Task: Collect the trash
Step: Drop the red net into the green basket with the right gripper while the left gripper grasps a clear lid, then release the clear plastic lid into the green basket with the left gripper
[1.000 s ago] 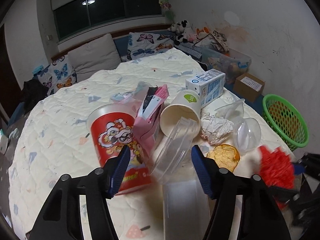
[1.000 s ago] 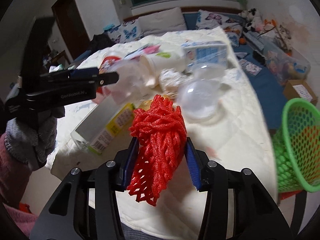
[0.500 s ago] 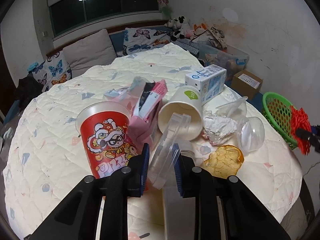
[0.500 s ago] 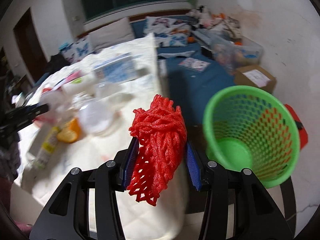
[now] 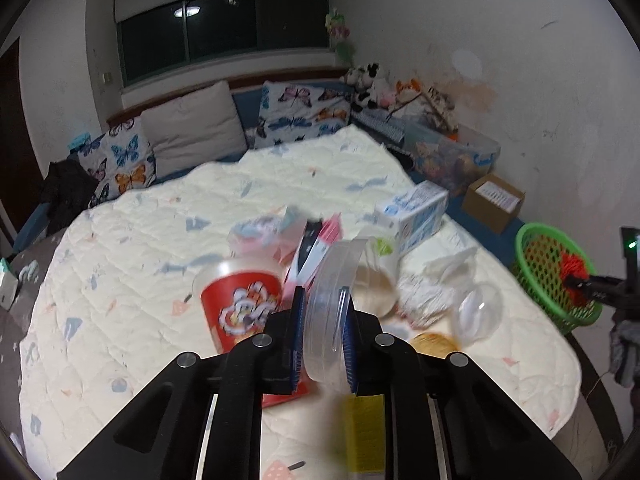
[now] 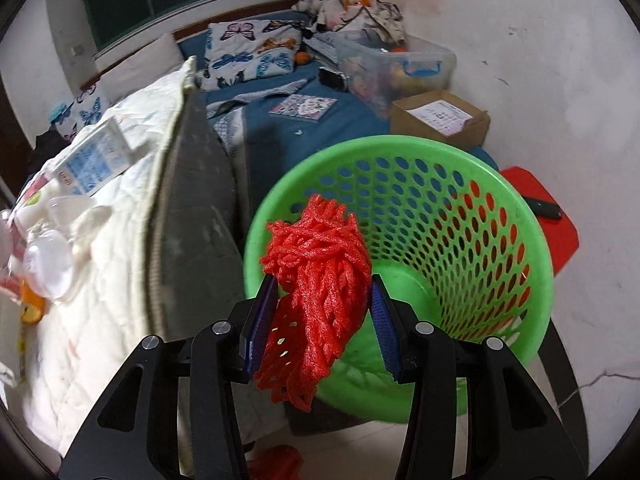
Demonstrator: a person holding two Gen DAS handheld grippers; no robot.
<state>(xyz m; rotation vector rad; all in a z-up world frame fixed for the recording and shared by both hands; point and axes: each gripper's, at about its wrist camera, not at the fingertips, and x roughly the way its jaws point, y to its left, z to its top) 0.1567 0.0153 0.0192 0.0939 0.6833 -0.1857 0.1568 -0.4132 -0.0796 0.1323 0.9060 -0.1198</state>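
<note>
My left gripper [image 5: 322, 334] is shut on a clear plastic lid [image 5: 330, 308], held on edge above the quilted table [image 5: 140, 280]. Behind it stand a red printed cup [image 5: 240, 304], a pink packet [image 5: 316, 252], a paper cup [image 5: 376, 280] on its side, a crumpled tissue [image 5: 420, 300], a clear dome lid [image 5: 478, 314] and a blue-white carton [image 5: 416, 212]. My right gripper [image 6: 322, 320] is shut on a red foam net [image 6: 320, 280], over the near rim of the green basket [image 6: 440, 184]. The basket also shows in the left wrist view [image 5: 556, 276].
A cardboard box [image 6: 440, 118] and a clear storage bin [image 6: 396, 64] stand on the blue mat beyond the basket. A red stool [image 6: 548, 216] is right of the basket. A yellow-labelled box [image 5: 364, 424] lies under my left gripper. Pillows [image 5: 192, 128] line the back.
My left gripper has closed on the clear lid and lifted it. My right gripper has carried the red net from over the table to above the green basket.
</note>
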